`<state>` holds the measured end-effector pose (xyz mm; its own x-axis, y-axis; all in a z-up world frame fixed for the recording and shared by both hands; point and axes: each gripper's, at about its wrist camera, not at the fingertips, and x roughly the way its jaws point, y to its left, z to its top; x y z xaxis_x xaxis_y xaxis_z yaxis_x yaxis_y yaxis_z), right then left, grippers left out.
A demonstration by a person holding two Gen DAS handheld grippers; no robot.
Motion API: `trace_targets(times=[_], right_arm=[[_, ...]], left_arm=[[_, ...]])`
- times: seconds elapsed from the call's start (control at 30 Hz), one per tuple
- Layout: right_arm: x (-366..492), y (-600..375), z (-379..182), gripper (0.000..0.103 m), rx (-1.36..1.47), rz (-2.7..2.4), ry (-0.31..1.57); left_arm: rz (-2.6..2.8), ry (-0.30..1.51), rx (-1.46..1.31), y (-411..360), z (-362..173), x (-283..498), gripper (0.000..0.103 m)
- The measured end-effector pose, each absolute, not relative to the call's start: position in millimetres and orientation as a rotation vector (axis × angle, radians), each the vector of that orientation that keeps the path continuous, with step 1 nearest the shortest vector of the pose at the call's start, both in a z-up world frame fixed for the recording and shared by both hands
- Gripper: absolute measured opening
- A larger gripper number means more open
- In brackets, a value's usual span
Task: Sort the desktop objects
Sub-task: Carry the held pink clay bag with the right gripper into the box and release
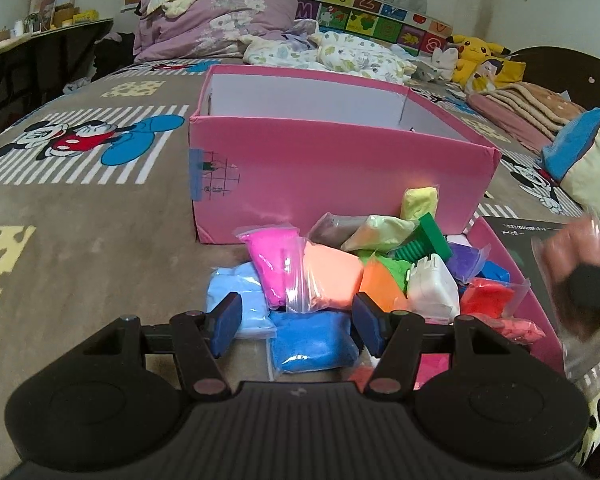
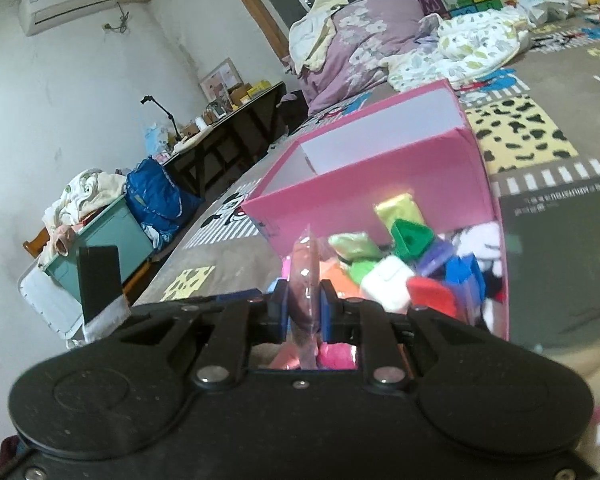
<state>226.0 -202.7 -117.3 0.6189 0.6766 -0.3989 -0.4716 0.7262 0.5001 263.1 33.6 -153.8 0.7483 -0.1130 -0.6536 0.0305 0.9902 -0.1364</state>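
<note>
A: In the left wrist view, how does the left gripper (image 1: 296, 322) stand?

B: Its blue pads are wide apart and hold nothing. It sits in the lower middle of the frame, above a dark blue clay bag (image 1: 314, 342) that lies between the pads. A hot pink clay bag (image 1: 270, 264) and a peach clay bag (image 1: 328, 276) lie just above. The tall pink cardboard box (image 1: 332, 168) fills the centre of the frame.

A: And the right wrist view?

B: The right gripper (image 2: 303, 312), at lower centre, is closed almost fully on a thin brownish pink clay bag in clear plastic (image 2: 305, 276). Behind it, right of centre, are a green plastic mould (image 2: 410, 238) and a white plastic block (image 2: 388, 282), with the pink box above them.
</note>
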Motion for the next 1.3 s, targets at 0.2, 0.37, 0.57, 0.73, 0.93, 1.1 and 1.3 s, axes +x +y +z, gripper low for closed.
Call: trace_targets(times=[0.2, 0.37, 0.57, 0.73, 0.93, 1.1, 1.3], right_arm=[[241.9, -195.1, -99.7, 0.015, 0.325, 0.688, 0.582], [254.3, -188.8, -90.8, 0.015, 0.3, 0.695, 0.574], [268.4, -181.1, -80.1, 0.015, 0.261, 0.701, 0.565], [279.8, -175.4, -72.7, 0.015, 0.233, 0.708, 0.557], [299.2, -169.4, -66.7, 0.015, 0.245, 0.709, 0.553], [320.4, -161.6, -57.0, 0.015, 0.24, 0.708, 0.55], [356.7, -151.1, -46.2, 0.015, 0.226, 0.68, 0.587]], left_arm=[[-0.072, 0.725, -0.129, 36.7, -155.7, 264.8, 0.059], [-0.069, 0.728, -0.132, 37.5, -157.5, 266.5, 0.059], [-0.071, 0.733, -0.134, 37.6, -159.5, 268.1, 0.059], [-0.067, 0.738, -0.136, 39.3, -161.1, 269.7, 0.059], [-0.066, 0.739, -0.136, 40.8, -161.9, 270.3, 0.059], [-0.064, 0.743, -0.138, 42.0, -164.1, 271.8, 0.059], [-0.067, 0.746, -0.141, 43.3, -165.1, 272.9, 0.06]])
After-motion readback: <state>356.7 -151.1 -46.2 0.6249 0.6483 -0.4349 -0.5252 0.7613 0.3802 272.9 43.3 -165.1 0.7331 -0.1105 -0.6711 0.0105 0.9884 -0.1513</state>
